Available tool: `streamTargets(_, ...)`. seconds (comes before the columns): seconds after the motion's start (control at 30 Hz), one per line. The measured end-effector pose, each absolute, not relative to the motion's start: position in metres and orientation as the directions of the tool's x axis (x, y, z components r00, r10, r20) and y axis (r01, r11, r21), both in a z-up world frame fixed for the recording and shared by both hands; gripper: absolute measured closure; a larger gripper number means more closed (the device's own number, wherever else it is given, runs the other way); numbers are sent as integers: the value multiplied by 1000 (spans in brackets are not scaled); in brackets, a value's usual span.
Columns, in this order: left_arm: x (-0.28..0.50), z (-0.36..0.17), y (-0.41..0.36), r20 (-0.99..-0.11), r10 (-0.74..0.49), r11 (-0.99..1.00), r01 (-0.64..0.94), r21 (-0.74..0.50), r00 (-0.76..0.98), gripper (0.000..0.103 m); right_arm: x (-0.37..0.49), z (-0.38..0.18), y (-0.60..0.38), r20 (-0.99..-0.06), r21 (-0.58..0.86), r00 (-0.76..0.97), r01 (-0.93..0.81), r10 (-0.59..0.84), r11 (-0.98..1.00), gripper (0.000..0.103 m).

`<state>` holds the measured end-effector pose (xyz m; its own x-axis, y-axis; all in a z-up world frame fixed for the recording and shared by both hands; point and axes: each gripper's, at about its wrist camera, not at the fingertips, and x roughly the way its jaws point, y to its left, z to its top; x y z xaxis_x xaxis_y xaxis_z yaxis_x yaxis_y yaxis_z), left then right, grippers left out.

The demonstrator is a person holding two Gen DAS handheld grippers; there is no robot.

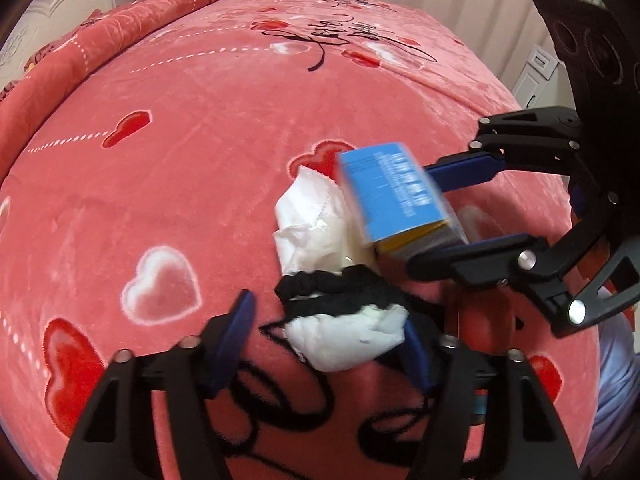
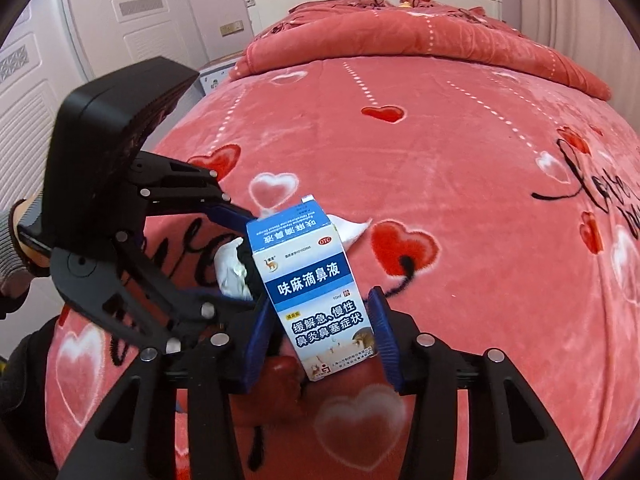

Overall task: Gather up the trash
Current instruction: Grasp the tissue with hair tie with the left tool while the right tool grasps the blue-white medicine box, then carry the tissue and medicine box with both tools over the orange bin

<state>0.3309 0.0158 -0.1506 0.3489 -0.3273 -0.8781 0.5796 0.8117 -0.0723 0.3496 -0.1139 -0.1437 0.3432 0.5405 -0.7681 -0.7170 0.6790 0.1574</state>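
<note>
1. The right gripper [image 2: 320, 320] is pinching a small blue-and-white medicine carton [image 2: 314, 280] between its ribbed blue pads; the carton is standing tilted in the jaws, its printed face toward the right wrist camera and its opened top flap pointing away from the fingertips.
2. The left gripper [image 1: 328, 344] is straddling a crumpled white tissue wad [image 1: 348, 340]. Its jaws are standing part-spread: the right pad is touching the wad, while a gap is showing on the left side, so it is not yet gripping.
3. A black elastic band [image 1: 340, 288], gathered and ruffled, is lying over the far edge of the wad, just beyond the left fingertips; a second, flatter white tissue [image 1: 312, 220] is resting further out, beside the carton.
4. To do this step well, the left jaws should probably be closing slowly around the middle of the wad, since soft paper compresses and can slip out sideways.
5. The carton is thin card and looks light, so the right grip likely needs only gentle pressure to avoid crushing it.
6. Everything is sitting on a plush pink blanket [image 1: 160, 200] with hearts, whose pile could snag low fingertips.
</note>
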Motion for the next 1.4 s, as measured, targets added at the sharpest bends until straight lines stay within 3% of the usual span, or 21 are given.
streamTargets(0.07,332,-149,17,-879,-333,812,577,-85,340,58,348,-141,-119,-765,161,349,-710,541,686,58)
streamTargets(0.4,306,-119,11,-877,-316,809,586,-50,362,58,320,-108,-143,-734,161,393,-690,553,705,58)
streamTargets(0.77,208,-72,-17,-859,-320,765,644,14,399,58,230,-73,-178,-718,181,415,-665,560,725,58)
streamTargets(1.4,88,-56,-81,-858,-343,688,724,46,381,58,87,-48,-245,-679,217,480,-591,555,777,58)
